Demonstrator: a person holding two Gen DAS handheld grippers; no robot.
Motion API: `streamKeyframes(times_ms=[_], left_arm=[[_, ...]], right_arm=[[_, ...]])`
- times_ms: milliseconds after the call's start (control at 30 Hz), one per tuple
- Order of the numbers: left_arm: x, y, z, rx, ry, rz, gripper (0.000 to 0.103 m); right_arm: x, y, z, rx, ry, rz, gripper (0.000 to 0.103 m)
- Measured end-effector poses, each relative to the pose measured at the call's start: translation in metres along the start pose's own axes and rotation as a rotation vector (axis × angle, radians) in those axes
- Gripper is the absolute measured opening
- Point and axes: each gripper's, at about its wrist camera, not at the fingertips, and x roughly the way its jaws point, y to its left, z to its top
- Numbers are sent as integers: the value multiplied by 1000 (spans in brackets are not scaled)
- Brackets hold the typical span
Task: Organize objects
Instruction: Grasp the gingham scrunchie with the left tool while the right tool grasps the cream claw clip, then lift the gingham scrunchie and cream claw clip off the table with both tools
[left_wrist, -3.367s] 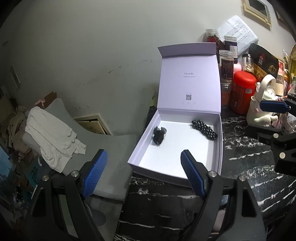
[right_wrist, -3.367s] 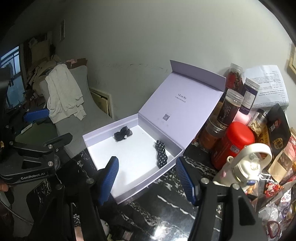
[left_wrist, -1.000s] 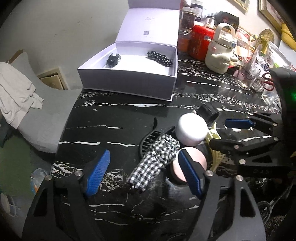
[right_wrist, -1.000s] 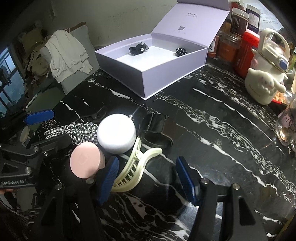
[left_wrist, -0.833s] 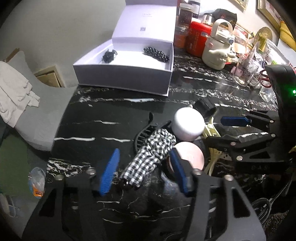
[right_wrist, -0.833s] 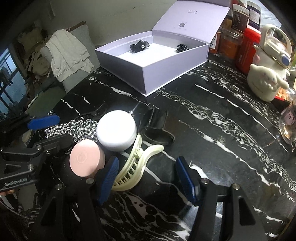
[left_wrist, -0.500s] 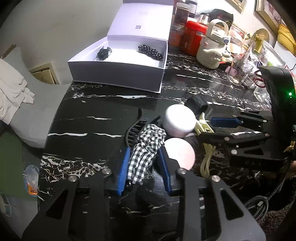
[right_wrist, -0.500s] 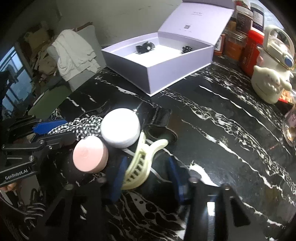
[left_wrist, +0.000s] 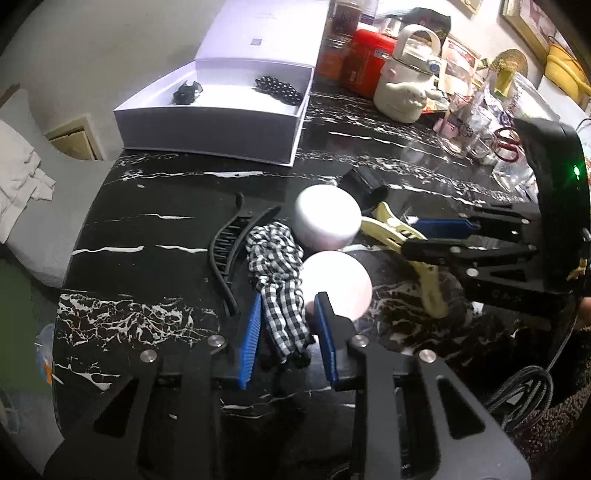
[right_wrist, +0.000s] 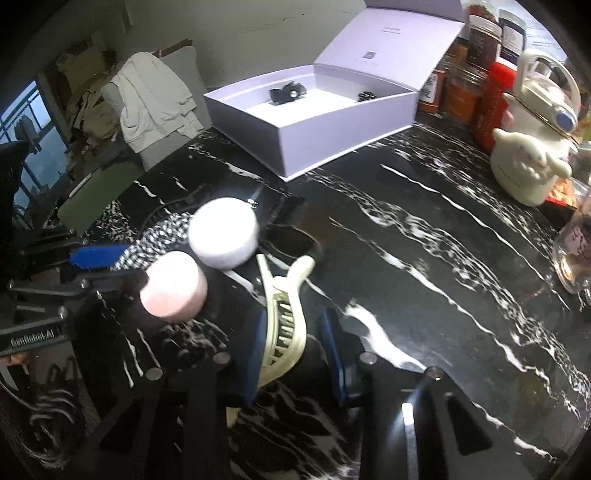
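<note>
On the black marble bench (left_wrist: 155, 206) we see the left gripper (left_wrist: 288, 325) clamped on the checkered scrunchie (left_wrist: 277, 273), beside a black hair claw (left_wrist: 225, 247). Right of it, the right gripper (right_wrist: 295, 347) is closing on the cream hair claw (right_wrist: 284, 317) between its pads. The open lavender box (left_wrist: 210, 122) sits behind.

The cream hair claw (right_wrist: 286, 325) is blurred where blue fingers (right_wrist: 255, 354) cover its lower end. The box lid (left_wrist: 266, 33) is cut off by the top edge.
</note>
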Motion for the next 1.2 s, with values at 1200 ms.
streamKeyframes(times_ms=[1200], left_arm=[[35, 10, 20, 16, 31, 88, 24]], right_arm=[[7, -3, -5, -73, -30, -35, 21]])
